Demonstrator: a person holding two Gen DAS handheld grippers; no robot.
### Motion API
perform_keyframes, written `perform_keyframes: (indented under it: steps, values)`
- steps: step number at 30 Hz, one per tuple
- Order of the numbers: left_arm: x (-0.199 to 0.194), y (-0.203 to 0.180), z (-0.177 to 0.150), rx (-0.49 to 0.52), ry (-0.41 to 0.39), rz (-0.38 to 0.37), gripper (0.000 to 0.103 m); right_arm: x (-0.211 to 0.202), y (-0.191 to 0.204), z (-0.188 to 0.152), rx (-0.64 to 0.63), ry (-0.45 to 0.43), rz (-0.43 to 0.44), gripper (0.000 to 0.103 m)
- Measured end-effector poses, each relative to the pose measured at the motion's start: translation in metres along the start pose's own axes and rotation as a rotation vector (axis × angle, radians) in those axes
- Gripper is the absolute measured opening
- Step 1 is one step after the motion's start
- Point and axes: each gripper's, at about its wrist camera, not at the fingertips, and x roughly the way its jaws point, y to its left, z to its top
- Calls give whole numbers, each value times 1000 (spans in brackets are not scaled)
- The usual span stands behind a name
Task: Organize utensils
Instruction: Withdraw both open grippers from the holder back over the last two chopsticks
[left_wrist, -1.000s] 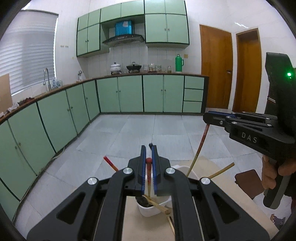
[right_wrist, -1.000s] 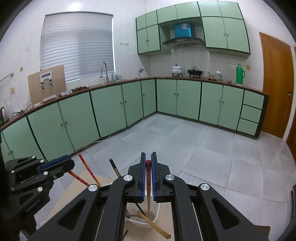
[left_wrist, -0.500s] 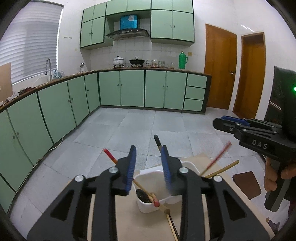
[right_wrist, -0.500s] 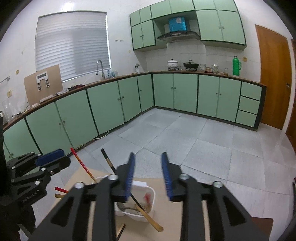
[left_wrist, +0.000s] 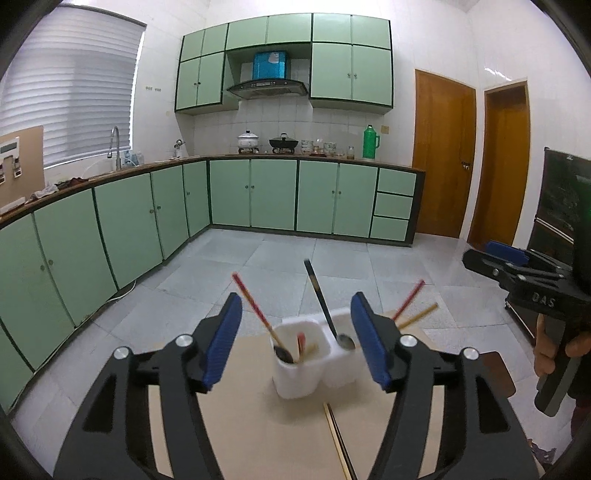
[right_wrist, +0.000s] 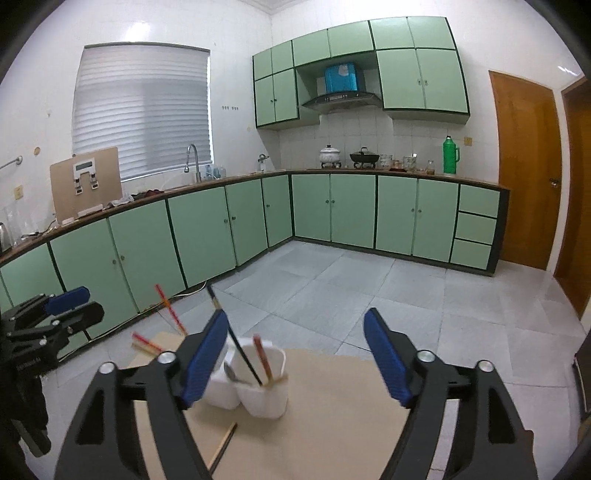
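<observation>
A white two-compartment utensil holder (left_wrist: 314, 360) stands on a tan table (left_wrist: 258, 435). It holds red chopsticks (left_wrist: 253, 304), a black-handled spoon (left_wrist: 319, 299) and more chopsticks (left_wrist: 410, 306) leaning out. My left gripper (left_wrist: 295, 343) is open and empty, just in front of and above the holder. My right gripper (right_wrist: 295, 360) is open and empty; the holder (right_wrist: 255, 384) sits by its left finger. A loose pair of chopsticks (left_wrist: 338, 439) lies on the table before the holder.
The right gripper's body (left_wrist: 535, 291) and a hand show at the right of the left wrist view. The left gripper (right_wrist: 48, 314) shows at the left of the right wrist view. Green kitchen cabinets (left_wrist: 258, 199) and a tiled floor lie beyond the table's edge.
Both grippers were shut on red chopsticks above the holder a second ago. Both opened, the chopsticks dropped into the holder, and both grippers have pulled back with jaws wider.
</observation>
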Motion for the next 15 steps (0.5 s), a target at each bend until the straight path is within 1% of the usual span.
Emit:
perform_keyframes:
  steps: [3,5,7,8,11,15]
  values:
    - [-15,-3,-18,-18,9,-8,67,-19,0,-19,0,-3,-11,85]
    - [-22,-5,-31,-21,24,-11,69,-30,1,-36,12,7,-4,88]
    - [-28,-8,-48,-22,45,-6,72,-38,3,-51,25,21,-2,92]
    - [-29,-9,-55,-24,59,-9,73,-42,3,-59,34,26,-3,97]
    - [-33,-10,-79,-43,97,-16,76,-50,5,-82,58,53,-10,97]
    - [-34,-8,-109,-79,153,-19,77,-53,12,-111,52,103,-17,97]
